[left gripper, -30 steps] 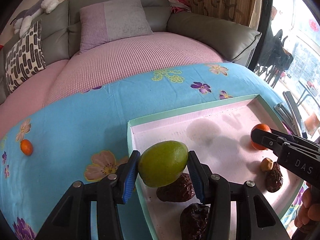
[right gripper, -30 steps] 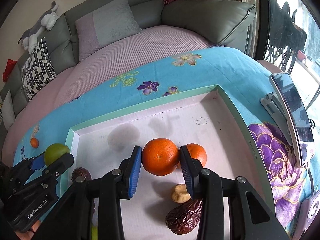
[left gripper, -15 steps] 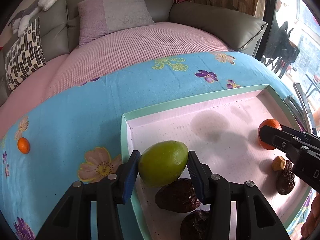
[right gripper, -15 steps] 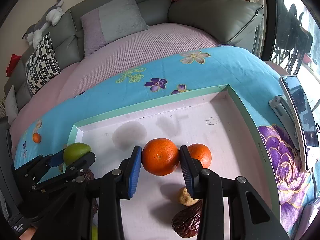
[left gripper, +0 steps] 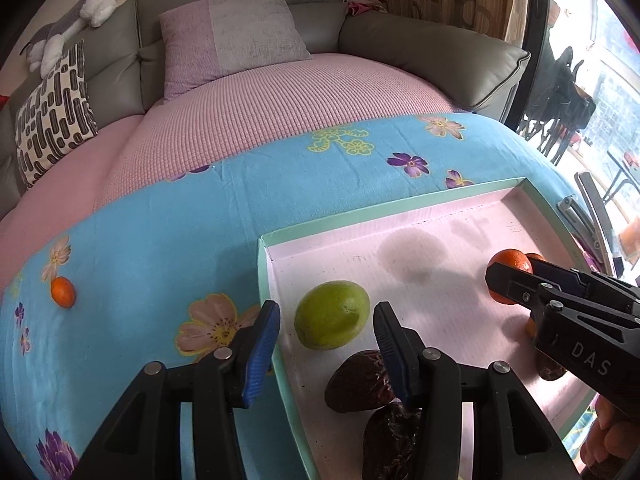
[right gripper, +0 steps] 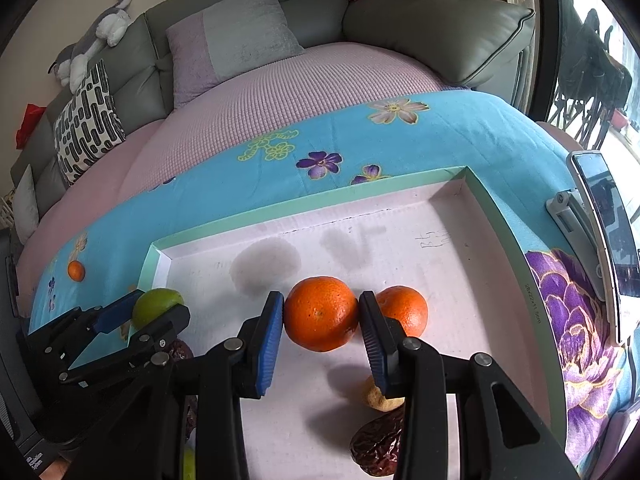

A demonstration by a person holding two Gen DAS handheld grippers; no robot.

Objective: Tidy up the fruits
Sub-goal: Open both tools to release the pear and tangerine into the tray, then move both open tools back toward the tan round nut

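A green fruit (left gripper: 332,315) lies in the left near corner of a pink tray with a green rim (left gripper: 400,210). My left gripper (left gripper: 326,338) is open around it, pads clear of its sides. Two dark dates (left gripper: 358,380) lie just below. My right gripper (right gripper: 322,330) is shut on an orange (right gripper: 321,313) just above the tray floor, beside a second orange (right gripper: 404,309). A small tan fruit (right gripper: 380,398) and a date (right gripper: 378,446) lie under the right finger. A small orange (left gripper: 63,291) sits on the blue cloth at far left.
The tray (right gripper: 308,210) rests on a blue flowered cloth (left gripper: 160,240) over a pink sofa seat. A phone on a stand (right gripper: 600,208) is to the tray's right. Cushions (left gripper: 236,32) and a plush toy (left gripper: 76,16) are at the back.
My left gripper has opened and let the green fruit down into the tray's left corner. The right gripper still holds its orange, in about the same place.
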